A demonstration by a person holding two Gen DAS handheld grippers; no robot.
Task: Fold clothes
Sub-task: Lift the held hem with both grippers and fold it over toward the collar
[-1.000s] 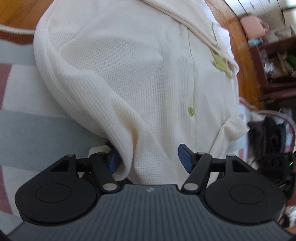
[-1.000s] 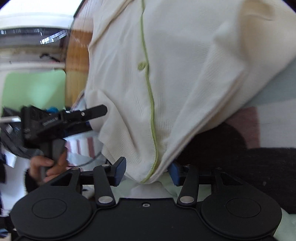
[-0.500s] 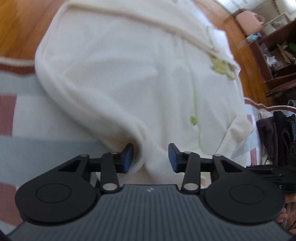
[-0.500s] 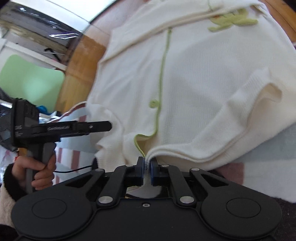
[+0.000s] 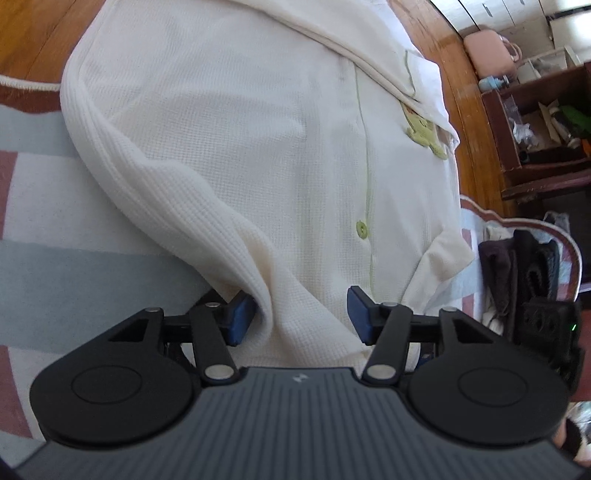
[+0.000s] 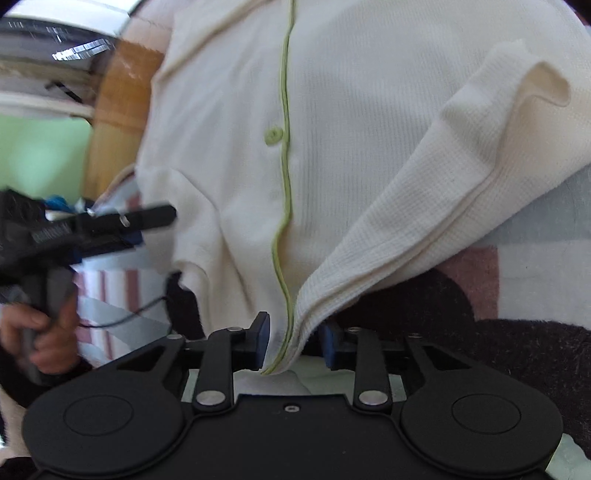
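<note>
A cream waffle-knit cardigan [image 5: 240, 110] with green piping, green buttons and a green patch [image 5: 423, 131] lies spread on a striped rug. My left gripper [image 5: 301, 315] is open at its near hem, with a fold of a sleeve and the body's cloth lying between the blue pads. In the right wrist view the cardigan [image 6: 369, 110] fills the frame. My right gripper [image 6: 295, 345] is open, and the piped front corner of the hem hangs loosely between its pads. The left gripper [image 6: 110, 225] also shows there at the left, held by a hand [image 6: 44, 343].
The striped grey, white and rust rug [image 5: 55, 258] lies on a wooden floor [image 5: 33, 33]. A pile of dark clothes [image 5: 524, 273] sits at the right, with a dark wooden shelf [image 5: 535, 147] and a pink bag [image 5: 487, 51] beyond it. A dark patch of rug [image 6: 517, 350] lies under the right gripper.
Half a second ago my right gripper was shut on the hem corner; its jaws now stand apart. My left gripper's jaws have widened again, and both views sit closer to the cloth.
</note>
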